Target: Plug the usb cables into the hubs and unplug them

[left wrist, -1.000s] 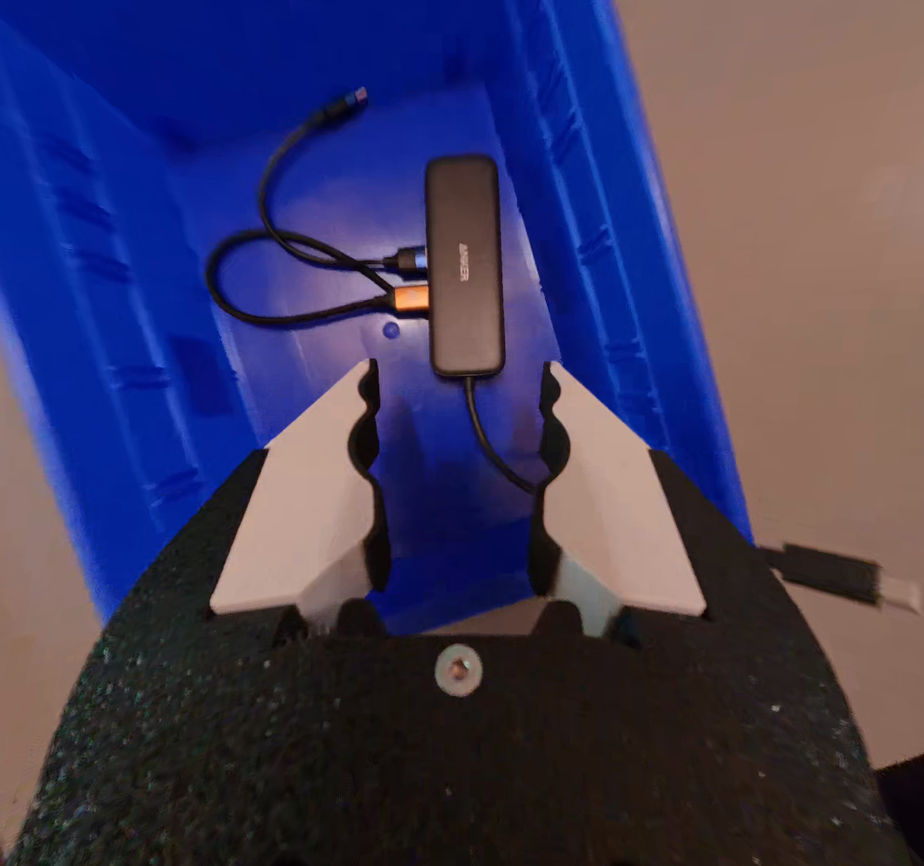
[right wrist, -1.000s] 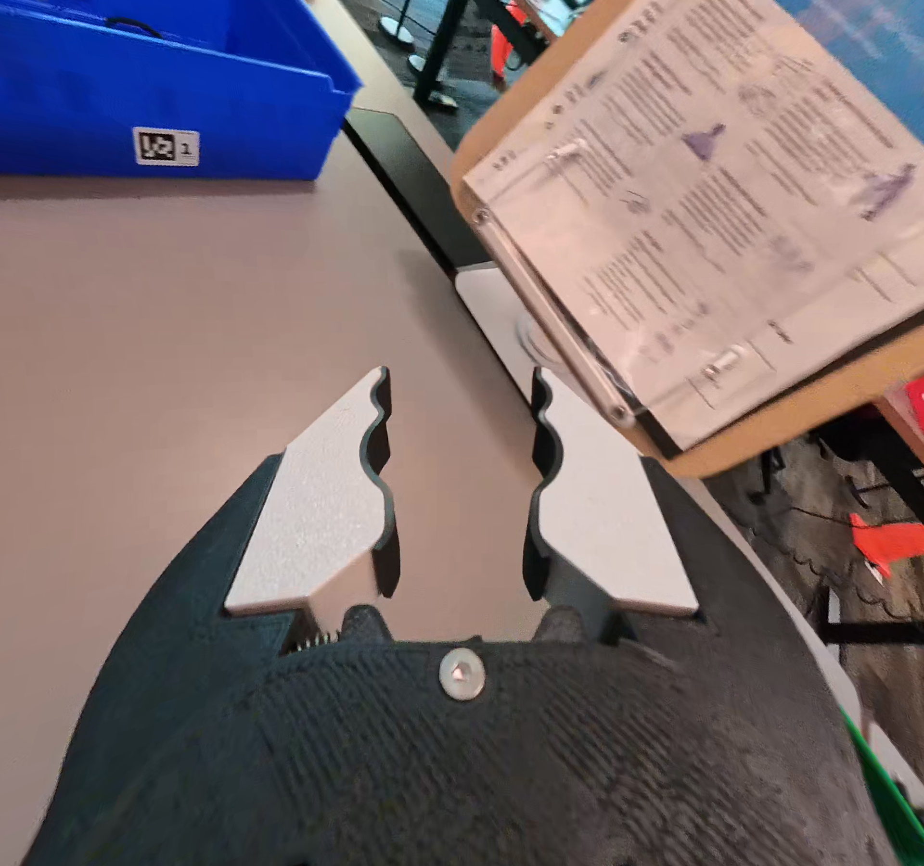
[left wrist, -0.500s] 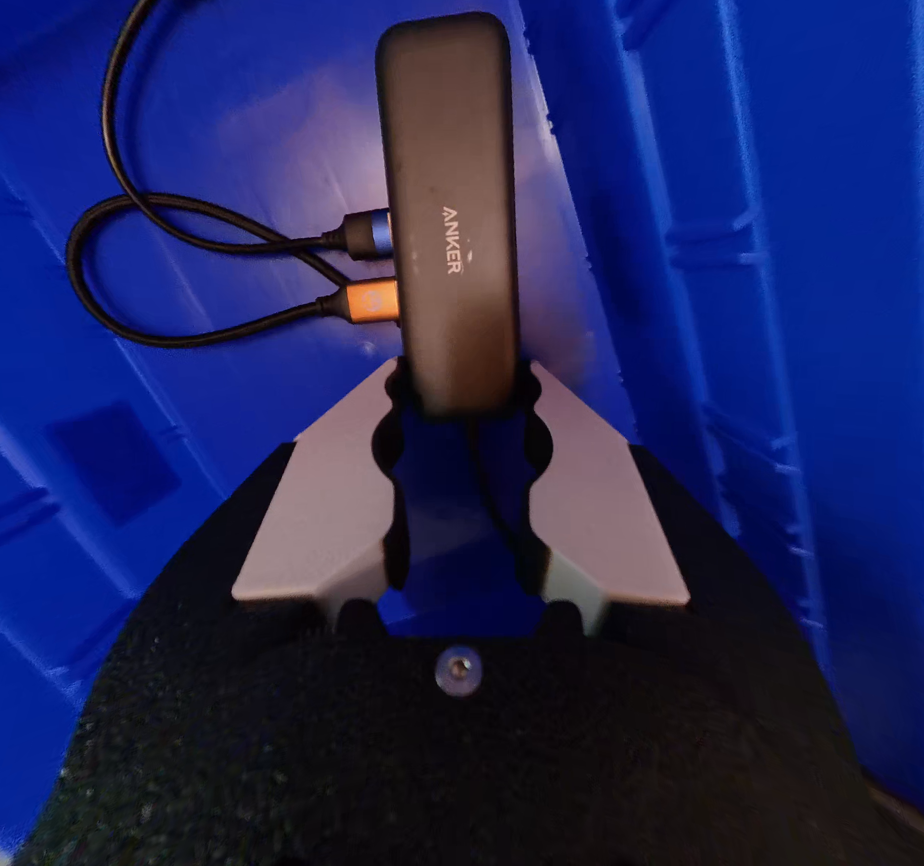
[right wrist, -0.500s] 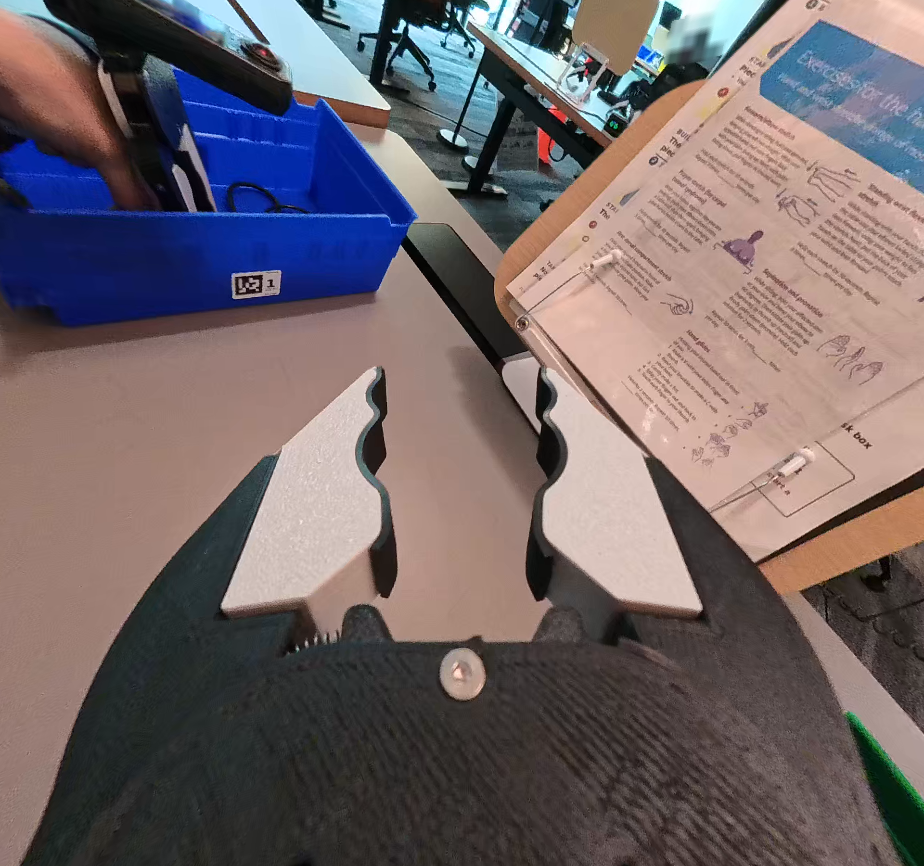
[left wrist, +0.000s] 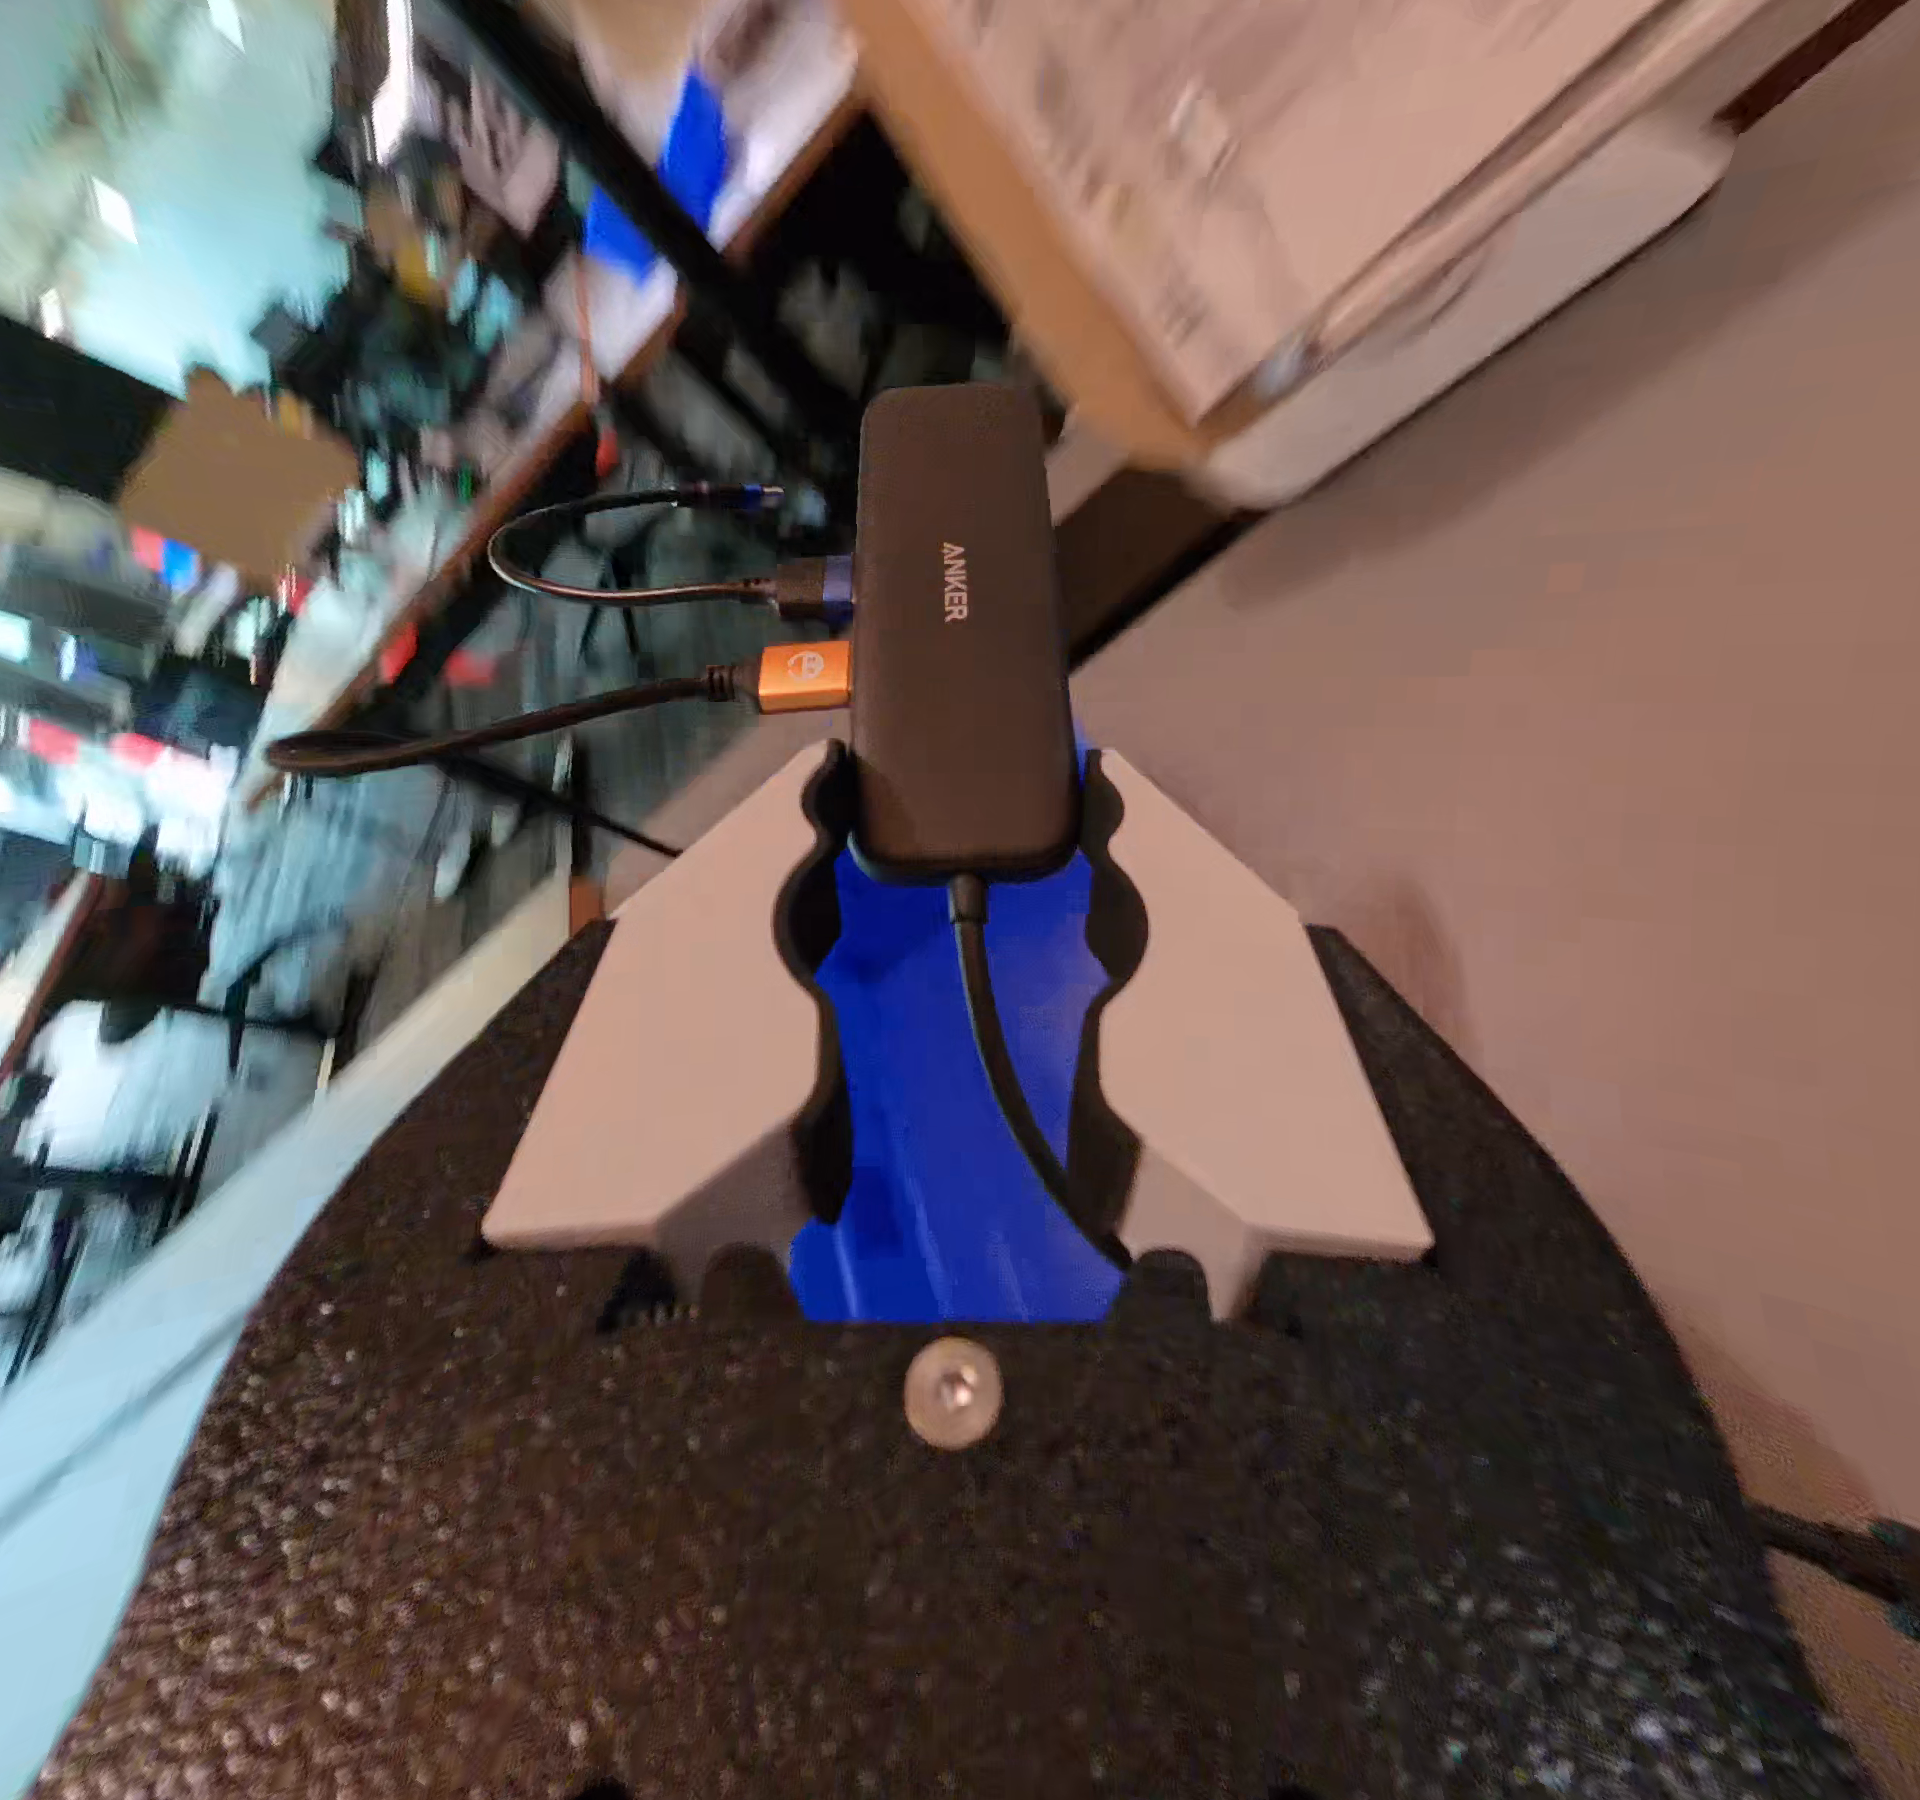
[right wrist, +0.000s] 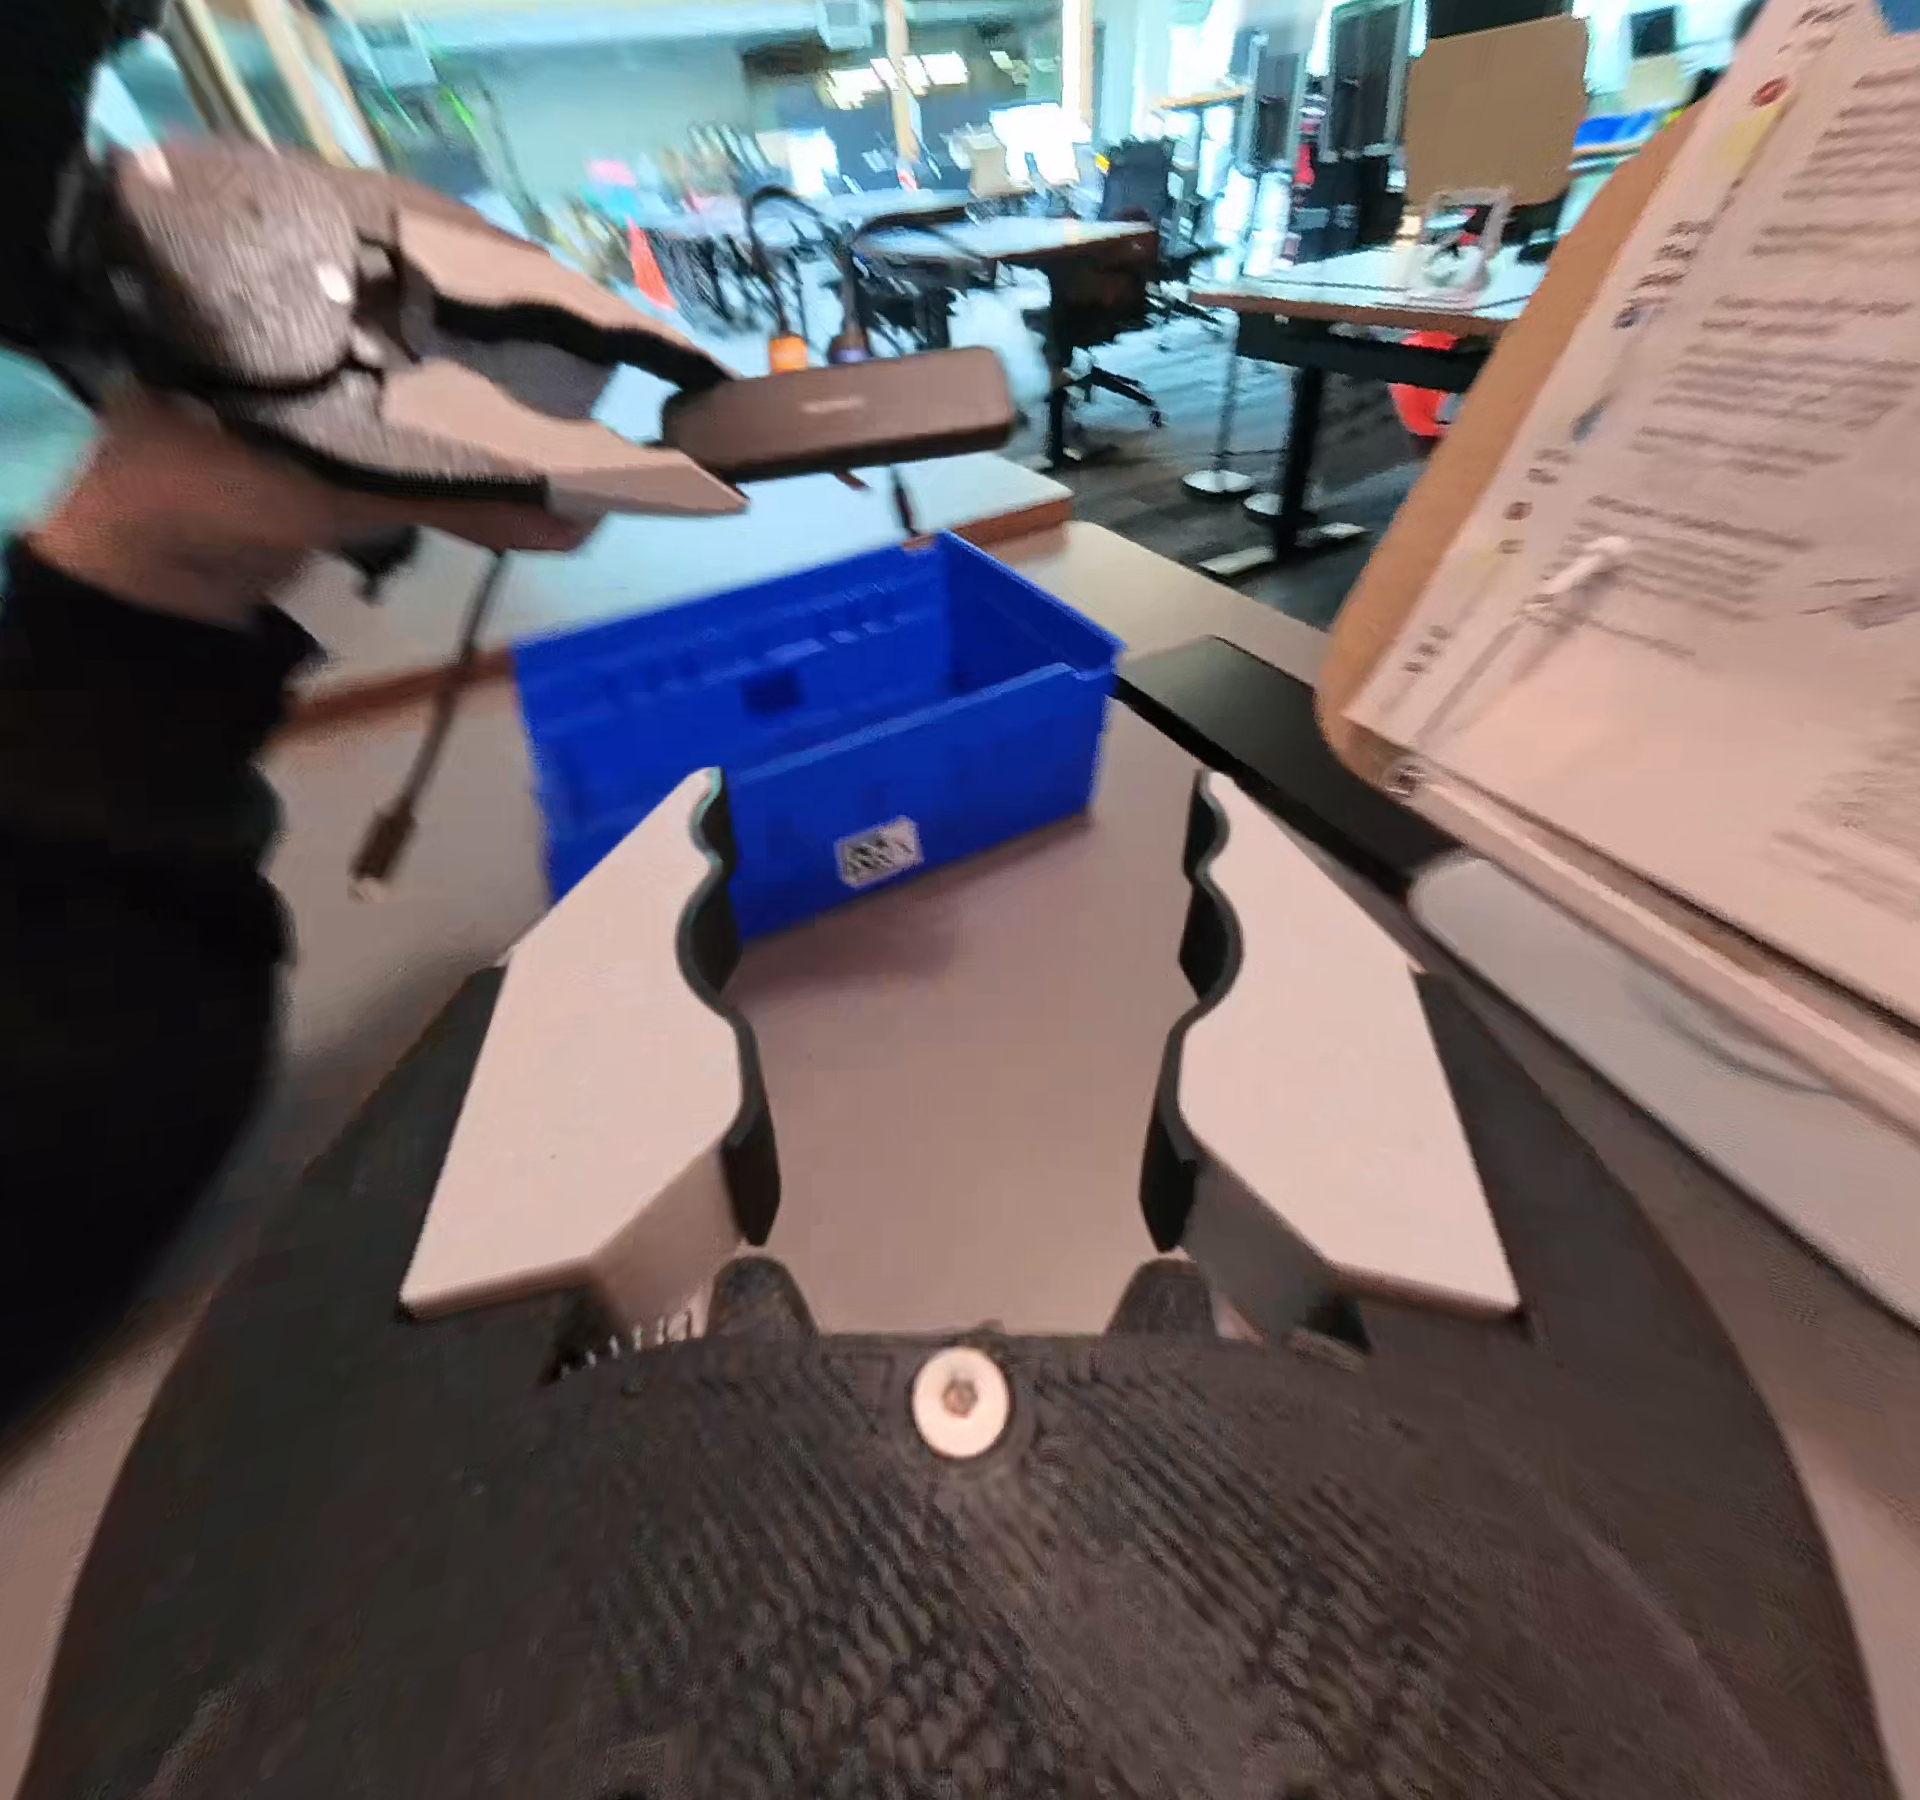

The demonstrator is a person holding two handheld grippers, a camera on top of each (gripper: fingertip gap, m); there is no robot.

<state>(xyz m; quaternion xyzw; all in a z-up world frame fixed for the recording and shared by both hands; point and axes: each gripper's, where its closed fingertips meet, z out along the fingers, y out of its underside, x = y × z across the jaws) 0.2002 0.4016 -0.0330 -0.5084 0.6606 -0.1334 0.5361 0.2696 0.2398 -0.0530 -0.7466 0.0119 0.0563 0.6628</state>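
Gripping the black hub by its near end, left gripper holds it above the blue bin; right gripper fingers gape empty over the tabletop.

Hub now out of bin

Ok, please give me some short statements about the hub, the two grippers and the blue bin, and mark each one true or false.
1. The left gripper is closed on one end of the black hub. True.
2. The hub lies on the floor of the blue bin. False: it is held in the air above the bin.
3. Two cables are plugged into the hub's side, one with an orange plug. True.
4. The right gripper holds a cable. False: it is open and empty.
5. The hub's own cable hangs down toward the table. True.
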